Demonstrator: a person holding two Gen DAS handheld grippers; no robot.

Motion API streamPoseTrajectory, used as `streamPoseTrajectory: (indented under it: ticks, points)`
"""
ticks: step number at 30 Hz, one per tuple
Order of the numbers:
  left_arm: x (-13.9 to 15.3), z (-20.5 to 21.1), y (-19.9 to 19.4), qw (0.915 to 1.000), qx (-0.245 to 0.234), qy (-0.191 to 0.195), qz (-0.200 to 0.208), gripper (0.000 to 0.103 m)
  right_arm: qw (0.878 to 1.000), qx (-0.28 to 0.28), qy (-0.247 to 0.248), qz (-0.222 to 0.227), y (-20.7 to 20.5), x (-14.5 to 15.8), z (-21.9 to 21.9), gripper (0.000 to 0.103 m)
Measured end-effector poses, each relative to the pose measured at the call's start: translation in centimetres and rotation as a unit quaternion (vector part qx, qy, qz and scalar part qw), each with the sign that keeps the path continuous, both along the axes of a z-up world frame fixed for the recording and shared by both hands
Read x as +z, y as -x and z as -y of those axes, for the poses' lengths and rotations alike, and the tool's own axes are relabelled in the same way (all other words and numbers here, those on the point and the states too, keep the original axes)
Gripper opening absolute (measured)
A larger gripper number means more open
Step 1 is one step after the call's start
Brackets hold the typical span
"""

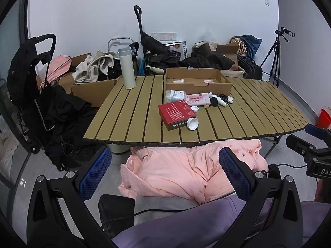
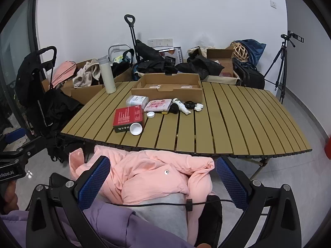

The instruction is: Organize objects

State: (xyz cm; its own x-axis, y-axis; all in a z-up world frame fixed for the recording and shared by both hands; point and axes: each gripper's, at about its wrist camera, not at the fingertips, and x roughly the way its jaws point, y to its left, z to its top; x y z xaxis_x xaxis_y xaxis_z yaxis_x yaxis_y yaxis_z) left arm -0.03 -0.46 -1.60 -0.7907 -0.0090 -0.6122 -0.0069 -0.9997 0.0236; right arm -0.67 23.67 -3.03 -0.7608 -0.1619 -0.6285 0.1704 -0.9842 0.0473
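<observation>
Both tools hang short of the slatted table (image 1: pixel 128 111), over a pink jacket (image 1: pixel 175 171) on the person's lap. The left gripper (image 1: pixel 165 175) has its fingers fully apart with nothing between them; the right gripper (image 2: pixel 163 181) is the same.

Landmark: the shallow cardboard tray (image 1: pixel 196 78) at the table's far side. All loose items lie just in front of it.

- Red box (image 1: pixel 176 113): nearest the person. Probably rigid card and light. Grip across its short sides.
- White cap (image 1: pixel 192 124): leaning against the box's near corner. Small, smooth, likely to roll. Pinch across the rim.
- Pink packet (image 1: pixel 197 99): just in front of the tray wall. Looks soft; it may sag. Take it mid-length.
- White bottle (image 1: pixel 217 99): right of the packet, lying down. Rounded, possibly slippery.

A tall white flask (image 1: pixel 127 68) stands left of the tray, upright; it would probably tip easily.
</observation>
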Motion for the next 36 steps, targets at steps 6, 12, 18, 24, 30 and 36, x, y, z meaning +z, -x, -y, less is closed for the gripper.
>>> streamPoseTrajectory:
  ticks: [6,12,18,24,30,36]
  points:
    - [-0.08,-0.02,0.0,1.0,0.0,0.001,0.0,0.103,1.0,0.006,-0.006,-0.001,-0.14,-0.08,0.32,0.103]
    - [-0.08,0.01,0.02,1.0,0.001,0.002,0.0,0.103,1.0,0.007,-0.007,-0.001,-0.16,-0.06,0.42,0.103]
    - [-0.15,0.0,-0.04,1.0,0.001,0.002,0.0,0.103,1.0,0.004,-0.008,0.0,-0.15,-0.15,0.42,0.103]
    - [-0.12,0.02,0.0,1.0,0.001,0.002,0.001,0.103,1.0,0.003,0.0,0.002,-0.01,-0.05,-0.02,0.103]
    - [-0.24,0.09,-0.01,1.0,0.007,0.003,0.004,0.103,1.0,0.003,0.005,0.004,0.07,-0.14,-0.21,0.103]
    - [-0.42,0.31,0.18,0.9999,0.01,0.001,0.011,0.103,1.0,0.006,0.002,0.006,0.05,-0.31,-0.05,0.103]
